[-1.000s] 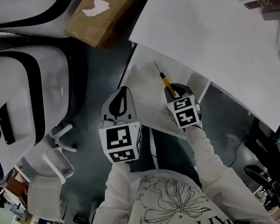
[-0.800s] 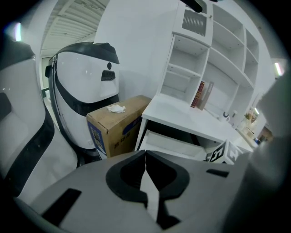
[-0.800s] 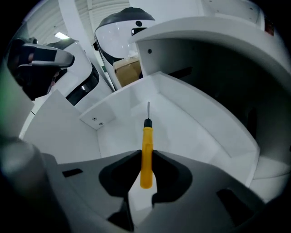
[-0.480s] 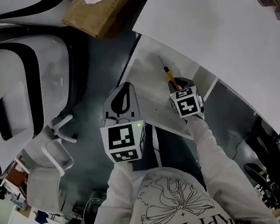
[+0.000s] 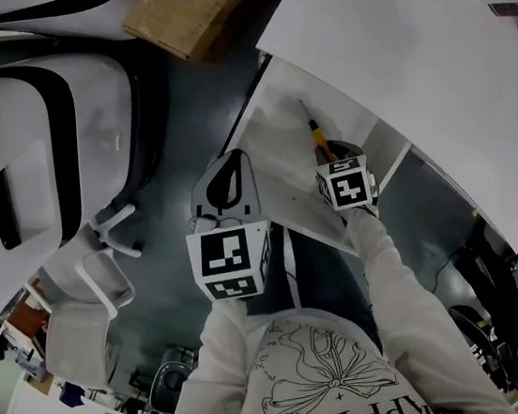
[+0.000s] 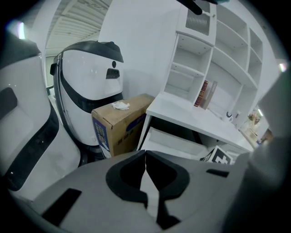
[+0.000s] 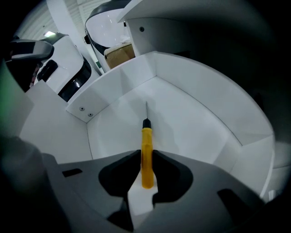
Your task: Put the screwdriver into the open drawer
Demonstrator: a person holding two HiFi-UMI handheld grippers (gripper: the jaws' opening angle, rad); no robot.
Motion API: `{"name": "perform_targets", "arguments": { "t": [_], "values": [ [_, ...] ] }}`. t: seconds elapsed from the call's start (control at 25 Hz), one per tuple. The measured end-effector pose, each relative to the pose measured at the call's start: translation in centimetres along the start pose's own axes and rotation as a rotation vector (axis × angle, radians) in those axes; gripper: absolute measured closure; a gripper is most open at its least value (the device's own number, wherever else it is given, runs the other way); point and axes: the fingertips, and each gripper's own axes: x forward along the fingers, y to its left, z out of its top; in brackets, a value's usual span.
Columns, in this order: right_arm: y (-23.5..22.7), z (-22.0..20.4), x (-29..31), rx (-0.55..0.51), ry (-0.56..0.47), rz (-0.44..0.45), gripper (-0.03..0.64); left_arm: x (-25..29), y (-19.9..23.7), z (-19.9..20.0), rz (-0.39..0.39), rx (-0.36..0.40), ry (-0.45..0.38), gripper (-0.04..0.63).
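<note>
The right claw (image 7: 146, 154) is opening, with the yellow screwdriver (image 7: 146, 134) between its jaws. The screwdriver points straight ahead, tip down into the open drawer (image 7: 200, 120) (almost lying in it). The left claw (image 6: 145, 157) is closed and empty.

The head view's top edge is cutting off the cardboard box (image 5: 205, 10), while the table (image 5: 406, 30) is hiding the drawer's (image 5: 274, 138) far part.

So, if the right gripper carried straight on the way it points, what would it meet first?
Probably the white floor of the open drawer. The screwdriver, between the opening jaws of the right gripper, sticks out ahead, so its tip would touch first; the gap is unclear.
</note>
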Motion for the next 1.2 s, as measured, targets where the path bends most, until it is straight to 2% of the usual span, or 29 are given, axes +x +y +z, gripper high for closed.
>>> {"name": "perform_targets", "arguments": {
  "t": [0.12, 0.4, 0.88, 1.2],
  "values": [
    [0.0, 0.7, -0.9, 0.023, -0.039, 0.006, 0.509, -0.5, 0.2, 0.3, 0.004, 0.001, -0.011, 0.589],
    [-0.1, 3.1, -7.7, 0.077, -0.167, -0.04, 0.512, -3.0, 0.7, 1.9, 0.006, 0.005, -0.051, 0.589],
    [1.0, 11.8, -27.6, 0.123, -0.594, -0.167, 0.526, -9.9, -1.4, 12.1, -0.065, 0.082, -0.288, 0.589],
    [2.6, 15.0, -37.3, 0.133, -0.796, -0.235, 0.558, -15.8, -3.0, 18.1, -0.088, 0.13, -0.436, 0.589]
  ]
}}
